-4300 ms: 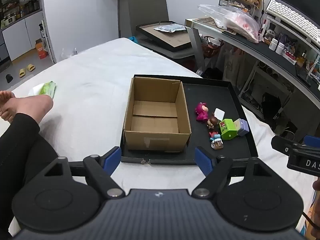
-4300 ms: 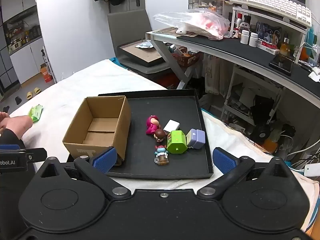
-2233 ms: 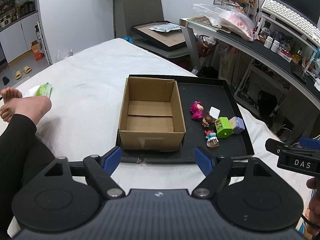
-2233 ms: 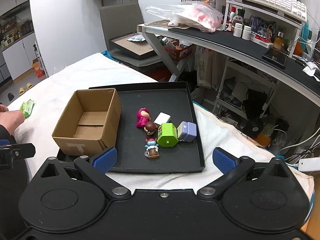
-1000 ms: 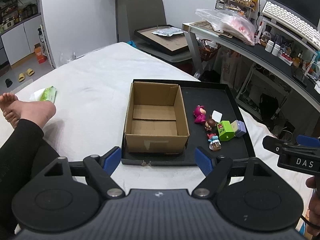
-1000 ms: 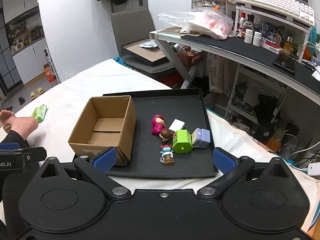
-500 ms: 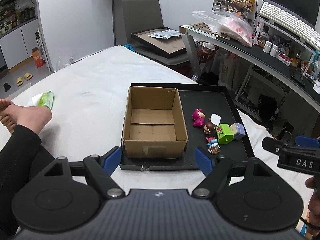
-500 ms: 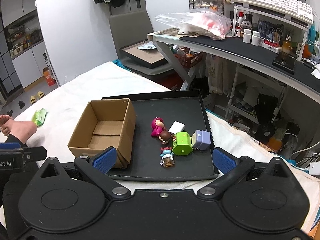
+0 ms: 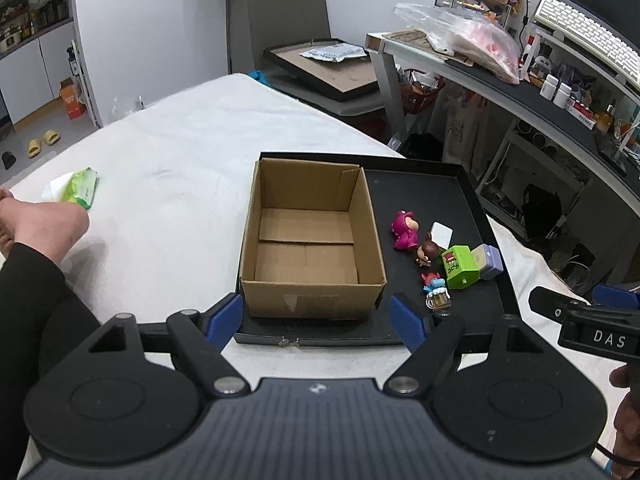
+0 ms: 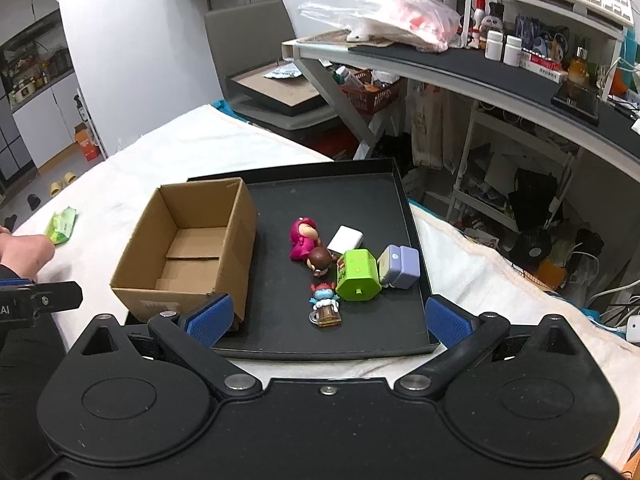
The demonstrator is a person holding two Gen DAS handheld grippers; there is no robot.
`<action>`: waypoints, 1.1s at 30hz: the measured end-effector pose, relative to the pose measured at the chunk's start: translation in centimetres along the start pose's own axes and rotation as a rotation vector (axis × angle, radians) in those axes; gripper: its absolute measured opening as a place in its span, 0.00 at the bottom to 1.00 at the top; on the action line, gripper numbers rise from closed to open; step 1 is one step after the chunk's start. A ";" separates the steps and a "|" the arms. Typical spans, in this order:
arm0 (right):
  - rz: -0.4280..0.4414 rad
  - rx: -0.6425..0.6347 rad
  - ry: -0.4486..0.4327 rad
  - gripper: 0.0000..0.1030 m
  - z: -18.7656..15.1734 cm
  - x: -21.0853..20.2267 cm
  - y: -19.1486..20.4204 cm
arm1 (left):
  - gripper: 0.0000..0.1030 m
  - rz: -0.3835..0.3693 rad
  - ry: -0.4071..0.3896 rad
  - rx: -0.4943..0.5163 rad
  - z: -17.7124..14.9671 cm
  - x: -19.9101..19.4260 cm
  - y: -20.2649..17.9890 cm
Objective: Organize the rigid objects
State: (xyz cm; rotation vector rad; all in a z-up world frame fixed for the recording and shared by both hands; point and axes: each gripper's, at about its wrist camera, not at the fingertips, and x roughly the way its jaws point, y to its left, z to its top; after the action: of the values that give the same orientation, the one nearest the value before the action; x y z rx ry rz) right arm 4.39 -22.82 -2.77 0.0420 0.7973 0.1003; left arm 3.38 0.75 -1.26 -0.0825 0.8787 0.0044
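Observation:
An empty cardboard box (image 9: 308, 240) (image 10: 188, 248) stands on the left half of a black tray (image 9: 424, 184) (image 10: 360, 196). To its right lie small toys: a pink figure (image 9: 405, 230) (image 10: 303, 237), a white block (image 9: 441, 233) (image 10: 345, 238), a brown-headed figure (image 9: 426, 253) (image 10: 319, 259), a green house-shaped toy (image 9: 460, 266) (image 10: 357, 274), a lilac box (image 9: 489, 261) (image 10: 400, 265) and a blue figure on a mug (image 9: 436, 292) (image 10: 325, 306). My left gripper (image 9: 318, 316) hangs open before the box's near wall. My right gripper (image 10: 326, 320) is open above the tray's near edge, holding nothing.
The tray rests on a bed with a white cover (image 9: 168, 152). A green wipes pack (image 9: 80, 188) lies far left beside a person's bare foot (image 9: 40, 224). A cluttered desk (image 10: 500, 76) runs along the right. A chair with a framed board (image 9: 320, 64) stands behind.
Both grippers have drifted slightly, then come a little nearer to the tray. The toys and the box have not moved. Both stay open.

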 end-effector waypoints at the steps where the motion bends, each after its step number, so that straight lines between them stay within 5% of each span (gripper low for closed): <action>1: -0.003 0.001 0.005 1.00 0.0 0.3 0.0 | 0.77 0.000 0.006 0.001 0.0 0.4 0.0; 20: -0.002 0.059 0.048 0.99 0.0 6.1 -1.3 | 0.77 -0.004 0.076 -0.035 1.5 7.3 1.6; 24: -0.010 0.075 0.080 0.84 -0.1 8.0 -1.6 | 0.76 0.003 0.083 -0.058 2.0 8.8 2.5; 33: -0.009 0.110 0.120 0.75 0.5 12.0 -2.1 | 0.74 0.006 0.080 -0.082 3.3 11.7 4.0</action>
State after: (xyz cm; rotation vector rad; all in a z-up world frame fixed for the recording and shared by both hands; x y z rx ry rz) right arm 13.19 -23.63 -11.11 0.1373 0.9222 0.0511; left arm 13.20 4.58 -8.46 -0.1581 0.9590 0.0427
